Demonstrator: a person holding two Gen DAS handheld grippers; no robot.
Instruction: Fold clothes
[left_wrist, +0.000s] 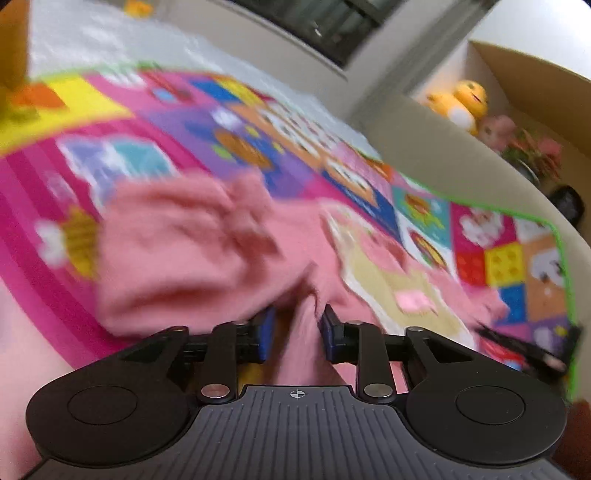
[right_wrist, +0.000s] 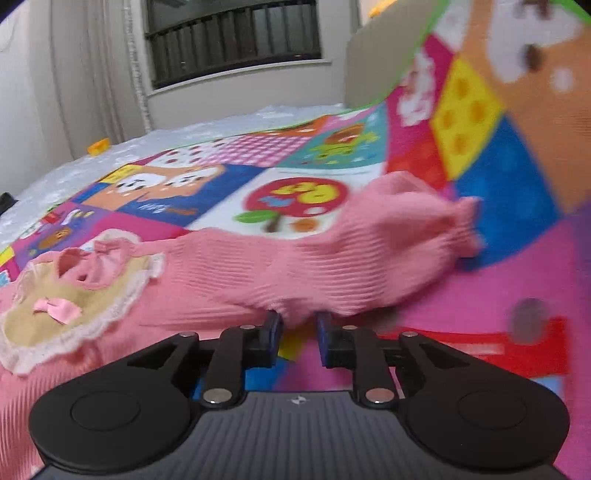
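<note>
A pink ribbed child's sweater (left_wrist: 192, 243) with a beige lace-edged bib patch (left_wrist: 391, 273) lies on a bright patchwork play mat (left_wrist: 207, 110). My left gripper (left_wrist: 297, 317) is shut on a fold of the pink sweater, and one sleeve bunches just ahead of the blue pads (left_wrist: 267, 328). In the right wrist view the sweater's other sleeve (right_wrist: 354, 254) stretches to the right, its ruffled cuff (right_wrist: 465, 229) resting on the mat (right_wrist: 207, 199). My right gripper (right_wrist: 298, 319) is shut on that sleeve's near edge. The bib patch (right_wrist: 70, 299) with pink bows sits at the left.
Under the mat lies a white textured bedspread (left_wrist: 92, 44). Yellow plush toys (left_wrist: 461, 103) and a potted plant (left_wrist: 535, 155) stand on a shelf behind the beige headboard (left_wrist: 436, 155). A barred window (right_wrist: 232, 40) and a curtain (right_wrist: 85, 81) are at the far wall. The other gripper's dark tip (left_wrist: 524, 347) shows at right.
</note>
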